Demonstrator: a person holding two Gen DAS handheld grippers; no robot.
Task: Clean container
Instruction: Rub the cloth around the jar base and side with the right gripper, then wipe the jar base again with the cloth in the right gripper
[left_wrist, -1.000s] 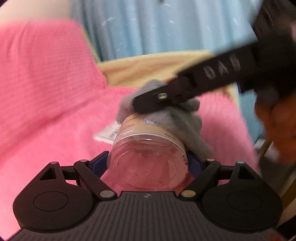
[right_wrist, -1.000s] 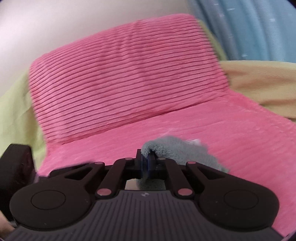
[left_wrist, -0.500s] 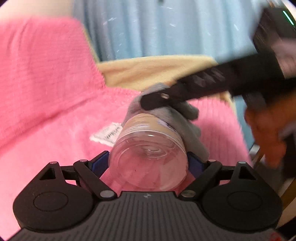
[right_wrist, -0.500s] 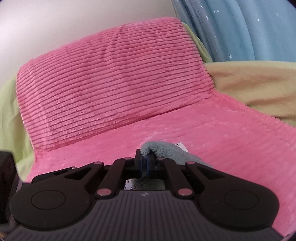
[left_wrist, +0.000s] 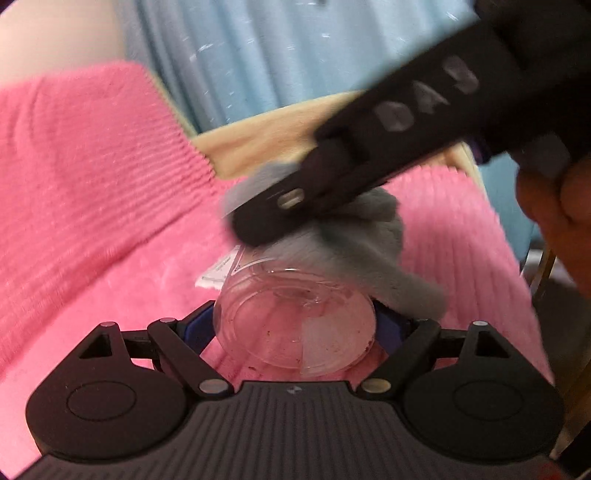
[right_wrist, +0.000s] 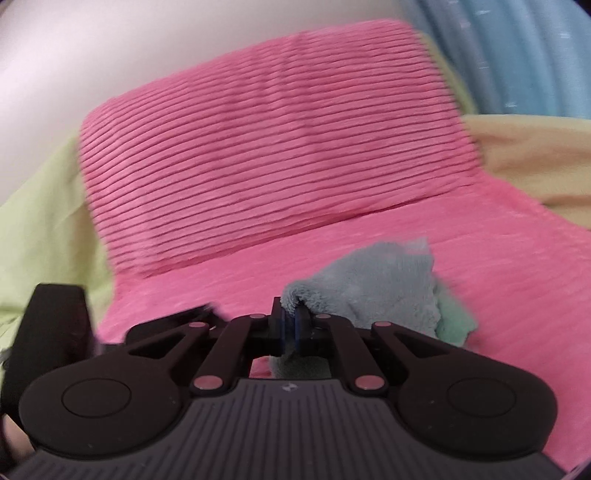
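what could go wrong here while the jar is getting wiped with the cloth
1. The clear jar is pinched at its sides by the left gripper; a hard wipe might twist it loose onto the pink blanket.
2. The right gripper grips only a fold of the grey cloth, which could pull free.
3. Specks remain on the jar's base, which the cloth isn't covering.

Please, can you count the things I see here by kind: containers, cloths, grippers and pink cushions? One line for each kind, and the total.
Jar: 1
Cloth: 1
Grippers: 2, the left gripper and the right gripper
Pink cushions: 2, the back cushion and the seat cushion
Total: 6
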